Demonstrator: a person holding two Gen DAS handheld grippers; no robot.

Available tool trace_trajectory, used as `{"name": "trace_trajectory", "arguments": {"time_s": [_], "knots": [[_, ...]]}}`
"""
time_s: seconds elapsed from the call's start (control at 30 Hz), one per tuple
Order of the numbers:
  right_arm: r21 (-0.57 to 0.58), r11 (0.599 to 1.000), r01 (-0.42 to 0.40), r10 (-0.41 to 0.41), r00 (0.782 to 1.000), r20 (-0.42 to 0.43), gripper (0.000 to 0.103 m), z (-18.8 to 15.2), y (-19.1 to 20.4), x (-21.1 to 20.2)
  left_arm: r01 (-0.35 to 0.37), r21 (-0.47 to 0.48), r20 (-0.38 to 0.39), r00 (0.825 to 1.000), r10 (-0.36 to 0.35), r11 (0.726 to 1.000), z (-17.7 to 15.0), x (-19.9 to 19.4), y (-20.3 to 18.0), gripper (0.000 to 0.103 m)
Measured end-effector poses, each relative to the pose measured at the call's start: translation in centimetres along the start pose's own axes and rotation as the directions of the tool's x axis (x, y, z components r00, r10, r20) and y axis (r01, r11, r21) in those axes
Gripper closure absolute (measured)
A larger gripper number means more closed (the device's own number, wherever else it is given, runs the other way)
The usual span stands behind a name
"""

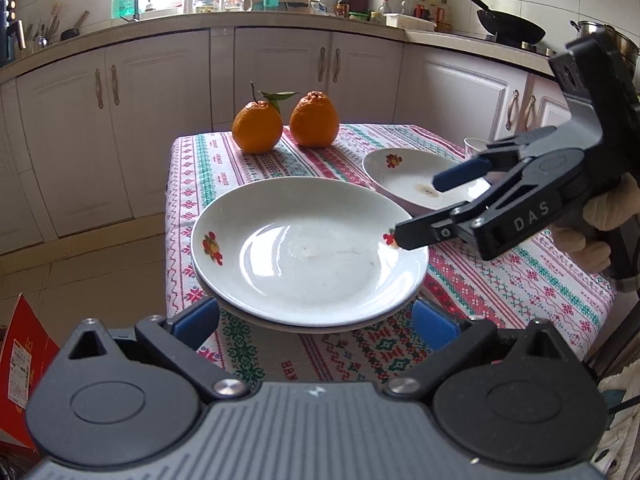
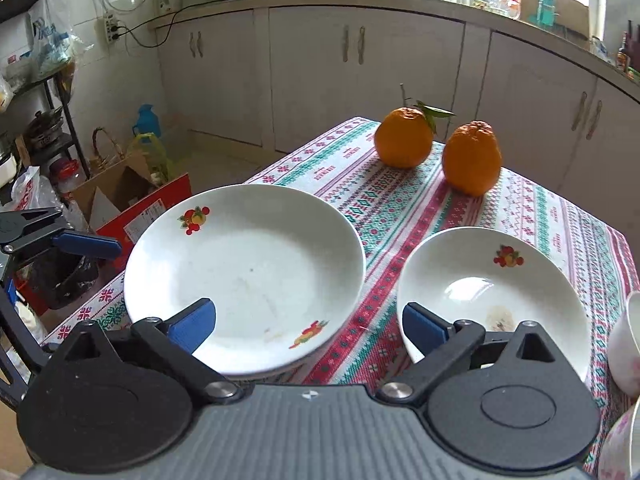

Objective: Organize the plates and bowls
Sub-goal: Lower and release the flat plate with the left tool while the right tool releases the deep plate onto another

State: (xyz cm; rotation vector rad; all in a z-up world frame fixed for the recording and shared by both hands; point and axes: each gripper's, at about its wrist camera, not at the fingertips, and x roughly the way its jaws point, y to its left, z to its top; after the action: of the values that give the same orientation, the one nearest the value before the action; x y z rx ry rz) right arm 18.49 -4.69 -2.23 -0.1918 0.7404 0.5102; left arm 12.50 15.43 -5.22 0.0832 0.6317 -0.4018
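A white plate [image 1: 308, 248] with fruit prints lies on top of a second plate on the patterned tablecloth [image 1: 520, 280]. My left gripper [image 1: 315, 322] is open, its blue pads wide apart on either side of the stack's near rim. At the plate's right rim, my right gripper [image 1: 436, 206] is open, with its lower fingertip beside the printed flower. A white bowl [image 1: 412, 176] with a brown smear stands behind it. In the right wrist view the right gripper [image 2: 308, 326] spans the gap between plate [image 2: 244, 276] and bowl [image 2: 492, 300], gripping neither. One of the left gripper's fingers [image 2: 90, 245] shows just left of the plate.
Two oranges [image 1: 284, 124] stand at the table's far end. White cups [image 2: 628, 344] sit at the right edge, near the bowl. A red box [image 2: 148, 208] and bags lie on the floor left of the table. Cabinets run along the back.
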Motion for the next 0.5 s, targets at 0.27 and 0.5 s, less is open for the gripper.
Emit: {"name": "trace_trajectory", "arguments": {"time_s": [0.27, 0.5], "knots": [[0.136, 0.979, 0.152, -0.154, 0.988, 0.005, 0.0, -3.9, -3.0, -3.4, -0.045, -0.043, 0.057, 0.997, 0.047, 0.998, 0.4, -1.5, -2.3, 0.001], [0.191, 0.955, 0.228, -0.213, 0.972, -0.094, 0.0, -7.5, -6.1, -2.5, -0.046, 0.018, 0.046, 0.998, 0.046, 0.999, 1.2, -0.9, -4.7, 0.001]]}}
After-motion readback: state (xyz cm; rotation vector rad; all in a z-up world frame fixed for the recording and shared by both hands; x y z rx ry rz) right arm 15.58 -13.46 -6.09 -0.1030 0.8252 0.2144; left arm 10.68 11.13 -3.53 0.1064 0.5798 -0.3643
